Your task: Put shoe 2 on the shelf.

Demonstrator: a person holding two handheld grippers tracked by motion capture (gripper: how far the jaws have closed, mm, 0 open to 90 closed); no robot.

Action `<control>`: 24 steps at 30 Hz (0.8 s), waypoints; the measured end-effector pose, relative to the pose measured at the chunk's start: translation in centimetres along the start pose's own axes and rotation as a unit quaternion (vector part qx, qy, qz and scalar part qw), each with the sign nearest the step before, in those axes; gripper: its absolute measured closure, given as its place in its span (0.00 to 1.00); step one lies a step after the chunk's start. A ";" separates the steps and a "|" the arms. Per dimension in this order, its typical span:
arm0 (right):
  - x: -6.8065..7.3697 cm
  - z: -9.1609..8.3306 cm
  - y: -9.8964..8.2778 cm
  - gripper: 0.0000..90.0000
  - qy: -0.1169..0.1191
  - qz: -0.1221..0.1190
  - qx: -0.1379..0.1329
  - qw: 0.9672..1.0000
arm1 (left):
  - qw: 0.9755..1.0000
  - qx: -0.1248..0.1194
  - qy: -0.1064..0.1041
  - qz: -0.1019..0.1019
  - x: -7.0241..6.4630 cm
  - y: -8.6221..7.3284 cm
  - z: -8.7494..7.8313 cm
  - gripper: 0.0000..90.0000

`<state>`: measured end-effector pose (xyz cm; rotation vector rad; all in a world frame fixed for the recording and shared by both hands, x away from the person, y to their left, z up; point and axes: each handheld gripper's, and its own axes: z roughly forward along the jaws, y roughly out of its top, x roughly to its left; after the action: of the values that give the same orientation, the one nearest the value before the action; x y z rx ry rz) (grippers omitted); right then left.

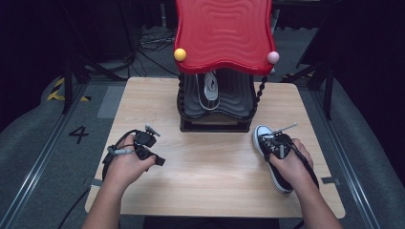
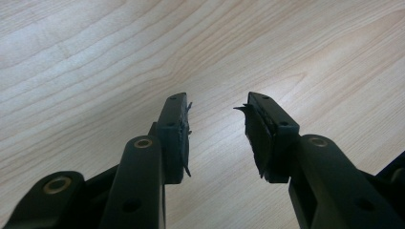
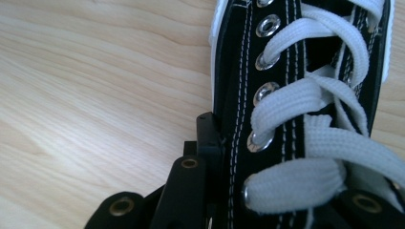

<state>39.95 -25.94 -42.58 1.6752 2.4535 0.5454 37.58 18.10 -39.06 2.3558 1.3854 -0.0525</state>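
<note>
A black canvas sneaker point(image 1: 262, 136) with white toe cap and white laces point(image 3: 305, 107) lies on the wooden table point(image 1: 205, 176) at the right, toe pointing away from me. My right gripper point(image 1: 279, 147) comes down over its middle. In the right gripper view my right gripper point(image 3: 286, 162) is shut on the sneaker, with its left pad point(image 3: 208, 138) pressed against the eyelet side; the other jaw is mostly hidden under the laces. My left gripper point(image 1: 148, 148) rests at the left of the table, and in the left gripper view my left gripper point(image 2: 215, 129) stands open over bare wood.
At the back middle of the table stands a black shoe rack point(image 1: 188, 102) under a wavy red roof point(image 1: 224, 33) with a yellow ball point(image 1: 180, 54) and a pink ball point(image 1: 272, 57). A second sneaker point(image 1: 210, 90) sits inside it. Cables lie on the dark floor behind.
</note>
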 end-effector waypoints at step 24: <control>5.3 -6.6 0.4 0.96 0.014 -0.096 -0.025 0.995 | 1.000 -0.013 -0.003 -0.013 0.9 -0.3 -0.7 0.68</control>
<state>36.31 -22.46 -35.79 1.4014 2.5613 0.6025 37.65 19.22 -38.69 2.3135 1.4062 -0.0494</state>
